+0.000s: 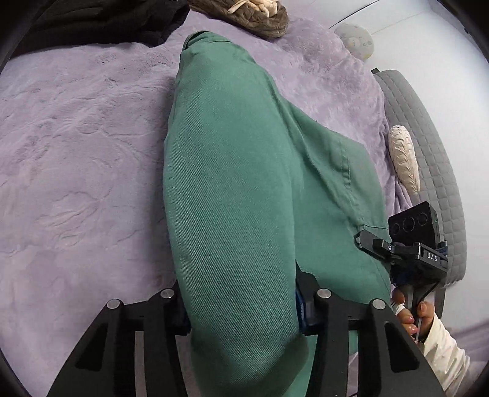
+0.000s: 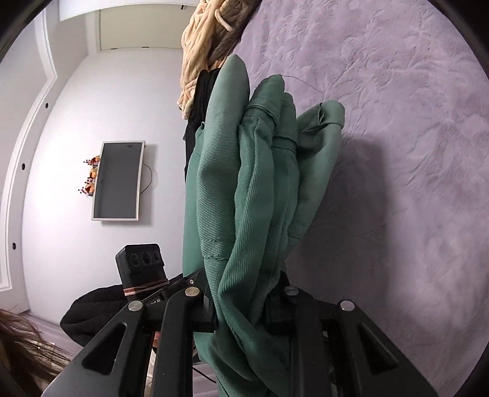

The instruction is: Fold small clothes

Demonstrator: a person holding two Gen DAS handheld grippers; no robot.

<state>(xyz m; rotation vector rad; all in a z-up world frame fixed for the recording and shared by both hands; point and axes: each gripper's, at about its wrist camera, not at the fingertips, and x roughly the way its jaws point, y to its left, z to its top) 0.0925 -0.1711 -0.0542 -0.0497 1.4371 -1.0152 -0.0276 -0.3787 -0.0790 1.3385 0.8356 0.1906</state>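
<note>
A green twill garment (image 1: 238, 189) hangs between both grippers above a lilac plush bedspread (image 1: 76, 146). My left gripper (image 1: 243, 308) is shut on one end of it; the cloth hides the fingertips. My right gripper (image 1: 363, 241) shows at the right of the left wrist view, shut on the garment's other edge. In the right wrist view the green garment (image 2: 256, 183) bunches in folds between the right gripper's fingers (image 2: 241, 311), lifted off the bedspread (image 2: 397, 137). The left gripper (image 2: 195, 281) shows at lower left there.
A brown and cream quilted garment (image 1: 244, 15) and a black garment (image 1: 101, 21) lie at the far end of the bed. A cream pillow (image 1: 403, 158) and grey quilted headboard (image 1: 428, 152) are at right. A wall screen (image 2: 117, 180) hangs beyond the bed.
</note>
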